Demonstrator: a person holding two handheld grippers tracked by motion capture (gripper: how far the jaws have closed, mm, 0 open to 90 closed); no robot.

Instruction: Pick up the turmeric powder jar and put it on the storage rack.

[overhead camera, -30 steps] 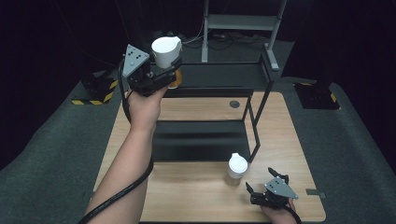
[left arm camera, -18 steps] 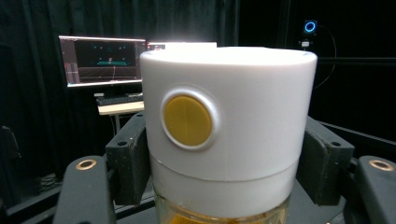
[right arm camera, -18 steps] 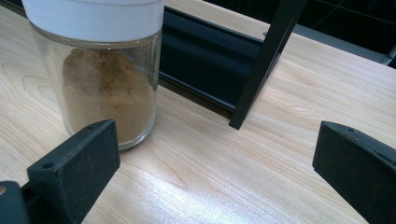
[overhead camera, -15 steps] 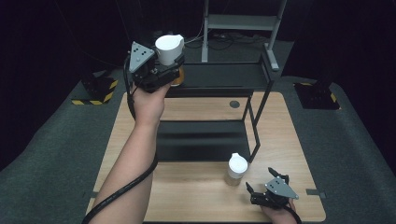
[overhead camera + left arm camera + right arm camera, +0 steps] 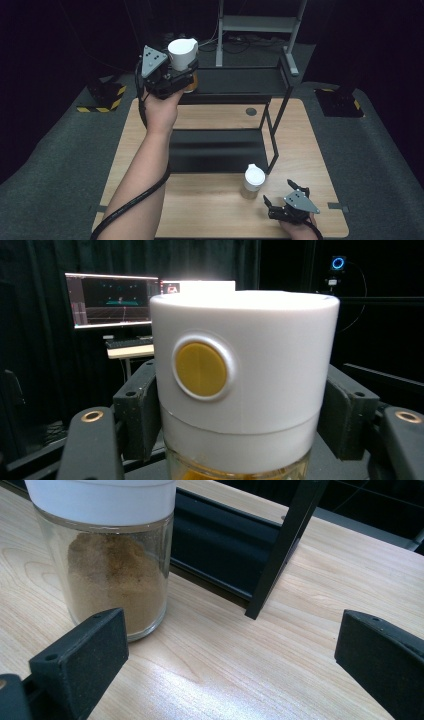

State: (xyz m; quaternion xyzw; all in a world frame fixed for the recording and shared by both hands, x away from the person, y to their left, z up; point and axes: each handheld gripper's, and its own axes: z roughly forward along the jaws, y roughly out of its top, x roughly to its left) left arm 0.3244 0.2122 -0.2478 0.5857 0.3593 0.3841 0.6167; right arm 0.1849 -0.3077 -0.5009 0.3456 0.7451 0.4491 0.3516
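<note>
Left gripper view: left gripper (image 5: 187, 70) pinches spice jar (image 5: 240, 385) below its white cap; glass looks slick, breakable; right gripper (image 5: 280, 200) spread.

A two-tier rack (image 5: 235, 150) stands on the counter (image 5: 210, 215). The left claw (image 5: 182, 75) grips a spice jar (image 5: 182, 55) above the rack's far left corner. Another jar (image 5: 253, 181) stands near the rack's near right post, left of the right claw (image 5: 285, 200).
</note>
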